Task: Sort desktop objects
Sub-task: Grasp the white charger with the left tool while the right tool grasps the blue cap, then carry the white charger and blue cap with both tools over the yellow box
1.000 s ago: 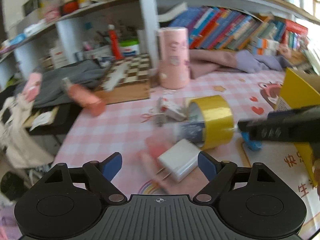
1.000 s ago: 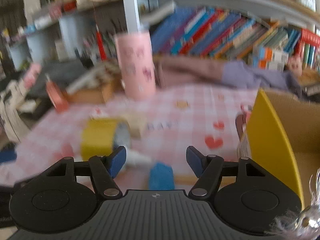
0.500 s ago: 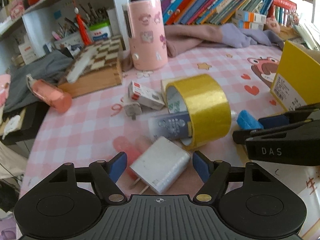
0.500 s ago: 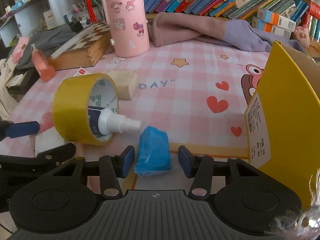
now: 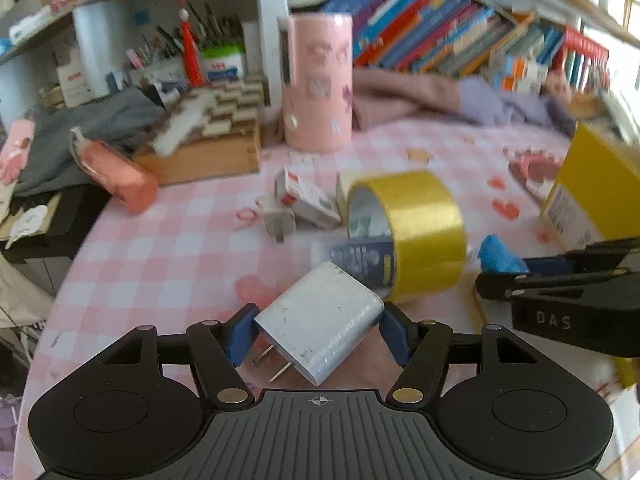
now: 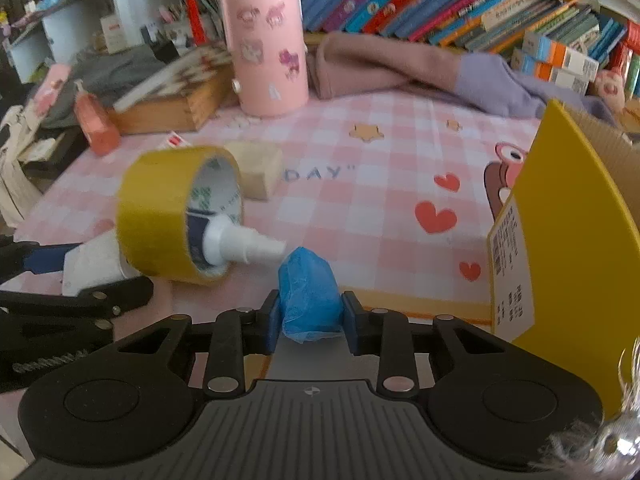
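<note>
A white wall charger [image 5: 320, 320] with two prongs lies on the pink checked tablecloth [image 5: 160, 248]. My left gripper [image 5: 316, 330] has the charger between its blue pads, which touch its corners while the jaws are closing. My right gripper [image 6: 308, 318] is shut on a crumpled blue wad [image 6: 308, 288], seen also as the blue wad [image 5: 498, 254] in the left wrist view. Between the two lies a yellow tape roll [image 6: 160, 208] on its side, with a spray bottle [image 6: 240, 244] poking through its core.
A yellow cardboard box [image 6: 568, 232] stands open at the right. A pink canister [image 5: 318, 84], a wooden chessboard box [image 5: 208, 152] and a pink bottle [image 5: 116, 176] stand further back. A small white plug [image 5: 280, 222], a carton [image 5: 308, 200] and a beige block [image 6: 256, 172] lie near the tape.
The left gripper came down over the charger and its jaws narrowed until the pads met it. The right jaws closed onto the blue wad.
</note>
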The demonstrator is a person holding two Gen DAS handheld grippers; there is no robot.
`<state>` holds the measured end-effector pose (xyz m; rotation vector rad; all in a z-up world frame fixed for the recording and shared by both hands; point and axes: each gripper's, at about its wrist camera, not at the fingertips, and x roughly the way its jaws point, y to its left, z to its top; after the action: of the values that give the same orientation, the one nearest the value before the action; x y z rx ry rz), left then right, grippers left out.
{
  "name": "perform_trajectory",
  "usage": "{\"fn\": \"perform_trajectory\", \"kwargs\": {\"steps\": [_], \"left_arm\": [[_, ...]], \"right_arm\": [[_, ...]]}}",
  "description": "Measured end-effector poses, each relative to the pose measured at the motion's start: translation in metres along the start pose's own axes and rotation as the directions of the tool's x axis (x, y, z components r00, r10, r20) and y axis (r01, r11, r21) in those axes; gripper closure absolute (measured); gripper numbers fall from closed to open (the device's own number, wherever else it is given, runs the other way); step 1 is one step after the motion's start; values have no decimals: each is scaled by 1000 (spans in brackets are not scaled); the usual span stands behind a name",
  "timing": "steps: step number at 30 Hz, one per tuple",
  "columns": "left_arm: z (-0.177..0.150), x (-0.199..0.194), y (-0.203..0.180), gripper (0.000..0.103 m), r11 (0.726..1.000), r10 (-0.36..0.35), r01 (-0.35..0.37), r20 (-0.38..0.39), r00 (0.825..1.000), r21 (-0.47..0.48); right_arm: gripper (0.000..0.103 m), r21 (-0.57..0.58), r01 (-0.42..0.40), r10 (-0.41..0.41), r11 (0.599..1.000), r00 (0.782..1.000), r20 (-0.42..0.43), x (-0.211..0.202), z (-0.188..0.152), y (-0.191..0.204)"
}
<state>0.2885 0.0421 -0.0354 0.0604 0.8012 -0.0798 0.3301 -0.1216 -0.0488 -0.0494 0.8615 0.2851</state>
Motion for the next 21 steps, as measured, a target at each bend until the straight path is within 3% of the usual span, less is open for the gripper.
{"fn": "perform_trajectory", "kwargs": {"steps": [9,15,21], "left_arm": [[2,-42,14,38,997,12,-7,64,998,-72],[-1,-68,18,38,995,1,9,98,995,-103],[-6,-86,17,38,993,-17,30,115,993,-111]], "right_arm": [[75,1,-4,4,1000,996,91,-30,2,4],[75,-8,-54,54,999,984,168,-61,-1,8],[75,-21,-72,75,997,980,183,-83,-6,15]]}}
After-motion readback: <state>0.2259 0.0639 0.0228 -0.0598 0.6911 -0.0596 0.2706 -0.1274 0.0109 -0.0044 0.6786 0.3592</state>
